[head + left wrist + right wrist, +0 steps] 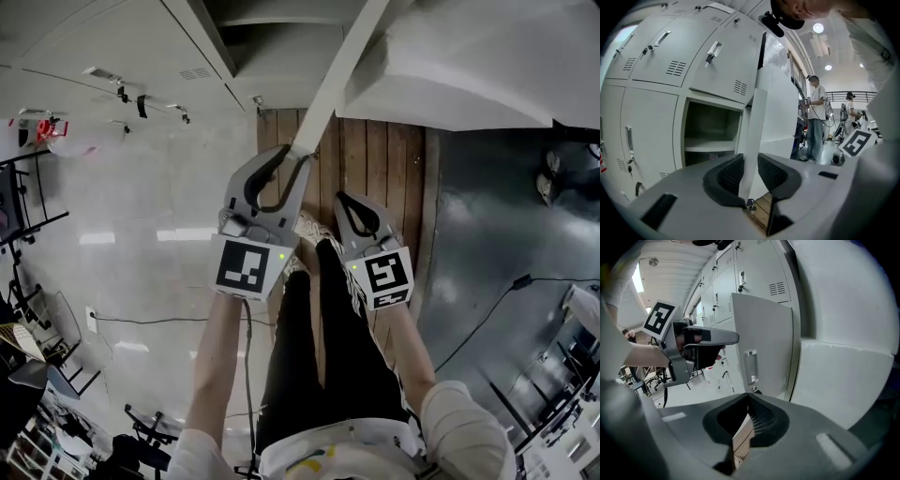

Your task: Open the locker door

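The white locker door (774,112) stands swung open, and the compartment (712,126) behind it shows a bare shelf. My left gripper (750,171) is shut on the door's free edge, which runs between both pads. From the head view that gripper (295,155) clasps the thin door edge (333,84) from below. My right gripper (340,199) hangs beside it, shut and empty, apart from the door. In the right gripper view the door's outer face (764,343) with its recessed handle (750,366) lies ahead of the shut right gripper (749,401), and the left gripper (733,337) reaches the edge from the left.
Closed lockers (651,51) surround the open one. A wooden plank platform (375,159) lies under the lockers, with my legs (309,347) over it. Two people (816,117) stand further down the room. A black cable (487,309) crosses the dark floor at right.
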